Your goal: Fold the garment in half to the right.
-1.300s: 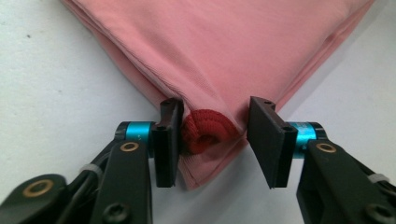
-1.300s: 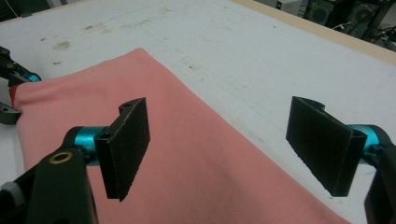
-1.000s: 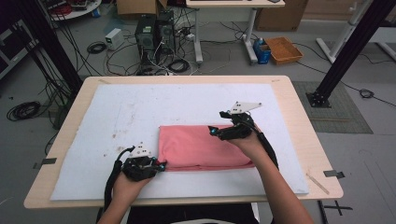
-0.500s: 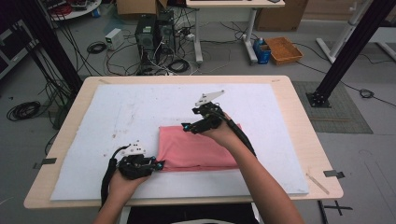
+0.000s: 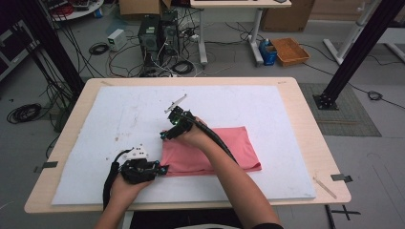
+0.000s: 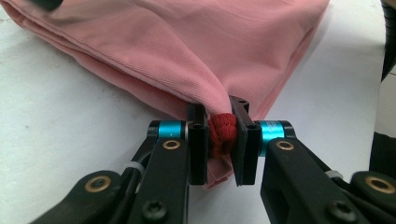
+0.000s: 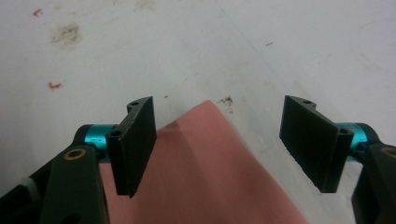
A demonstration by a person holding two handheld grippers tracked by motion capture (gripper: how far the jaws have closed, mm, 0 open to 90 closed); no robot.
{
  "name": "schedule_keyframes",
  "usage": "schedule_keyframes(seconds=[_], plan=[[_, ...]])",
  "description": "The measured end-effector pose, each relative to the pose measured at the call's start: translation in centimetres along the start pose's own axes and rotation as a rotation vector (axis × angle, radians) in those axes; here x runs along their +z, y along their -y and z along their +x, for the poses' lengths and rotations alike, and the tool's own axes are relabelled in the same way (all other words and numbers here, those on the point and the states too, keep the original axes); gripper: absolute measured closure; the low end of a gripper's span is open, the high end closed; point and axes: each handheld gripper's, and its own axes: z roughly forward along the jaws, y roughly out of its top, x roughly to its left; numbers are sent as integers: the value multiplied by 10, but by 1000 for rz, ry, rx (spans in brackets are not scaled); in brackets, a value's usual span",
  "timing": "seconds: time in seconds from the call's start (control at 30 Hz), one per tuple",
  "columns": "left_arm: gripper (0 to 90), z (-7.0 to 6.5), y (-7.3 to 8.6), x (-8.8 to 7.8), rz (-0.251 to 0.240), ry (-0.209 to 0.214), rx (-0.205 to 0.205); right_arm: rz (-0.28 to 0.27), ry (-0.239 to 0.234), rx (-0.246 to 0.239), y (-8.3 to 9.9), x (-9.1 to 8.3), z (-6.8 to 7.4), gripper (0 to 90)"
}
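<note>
Left gripper (image 6: 219,140): jaws closed tight on a bunched corner of the pink cloth (image 6: 187,46), a dark red hem squeezed between the pads (image 6: 198,140); seen from above, this left gripper (image 5: 160,169) sits at the cloth's near left corner, close to the near edge of the white mat. Right gripper (image 7: 219,140): jaws wide apart and have just been closing a little; a pointed corner of the pink cloth lies flat below and between them, pads (image 7: 135,140) clear of the fabric, nothing pinched. From above, the right gripper (image 5: 165,136) hangs over the cloth's far left corner, the forearm crossing diagonally over the fabric. Pink cloth (image 5: 239,148): folded into a flat rectangle, lying on the near half of the mat, a little right of centre, long side parallel to the near edge. White mat (image 5: 286,105): covers most of the table top, with scattered brownish smudges and small red flecks on its left half. Table (image 5: 315,124): light wood, a border showing around the mat; tape strips at its near corners. Room: grey floor behind the table with tangled cables, computer towers (image 5: 157,36), an orange tray (image 5: 290,50), black frame posts to either side.
</note>
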Motion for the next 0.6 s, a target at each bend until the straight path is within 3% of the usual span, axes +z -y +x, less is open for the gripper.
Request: schedule_keyframes(seconds=[0.17, 0.3, 0.4, 0.6], plan=[[787, 0, 0, 1, 6, 1, 1, 58, 0, -19, 0, 14, 2, 392], [787, 1, 0, 1, 14, 0, 3, 70, 24, -44, 1, 15, 4, 466], [787, 1, 1, 2, 15, -4, 3, 73, 20, -50, 0, 14, 5, 581], [787, 2, 2, 1, 15, 0, -2, 86, 32, -137, -4, 16, 17, 813]])
